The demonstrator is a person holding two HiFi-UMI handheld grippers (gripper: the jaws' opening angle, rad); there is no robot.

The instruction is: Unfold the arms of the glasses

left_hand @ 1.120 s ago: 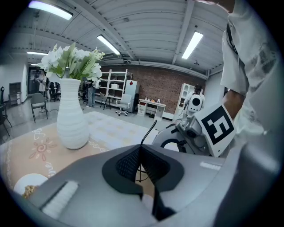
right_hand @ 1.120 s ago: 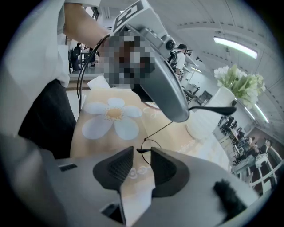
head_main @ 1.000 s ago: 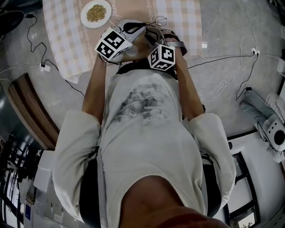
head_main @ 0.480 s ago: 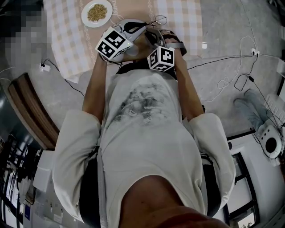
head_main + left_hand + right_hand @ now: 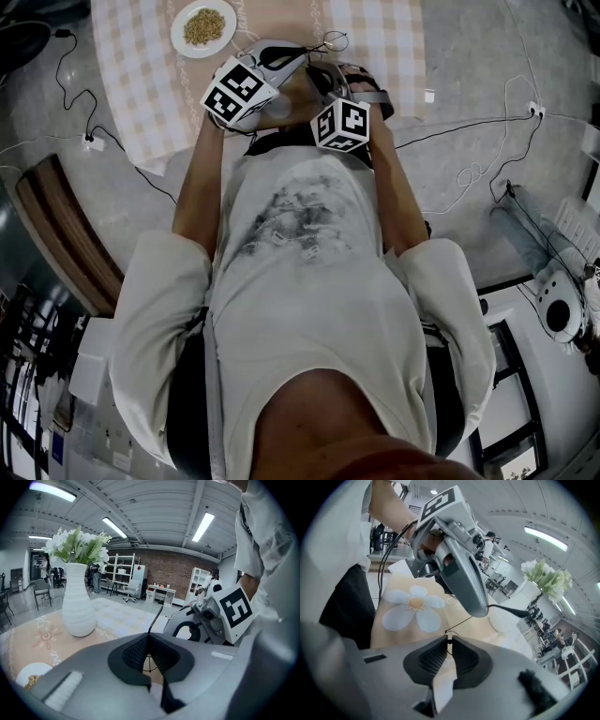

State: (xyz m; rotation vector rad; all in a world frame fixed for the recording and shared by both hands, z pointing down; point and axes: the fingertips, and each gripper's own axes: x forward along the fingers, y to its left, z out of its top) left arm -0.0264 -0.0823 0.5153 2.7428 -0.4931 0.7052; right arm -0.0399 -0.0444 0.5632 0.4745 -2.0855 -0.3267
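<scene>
Brick back wall (image 5: 174,571), ceiling strip lights (image 5: 202,527), white shelving (image 5: 123,570), grey speckled floor (image 5: 469,56)

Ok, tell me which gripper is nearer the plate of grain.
The left gripper, just below-right of the plate; the right gripper sits farther off to the right.

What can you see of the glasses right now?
Thin, dark, wire-framed glasses, held above the table between both grippers. The left gripper is clamped on their thin wire, with one black arm tip sticking out past it. The right gripper, whose jaws have just been closing, pinches another stretch of wire. The lenses are hard to make out.
</scene>
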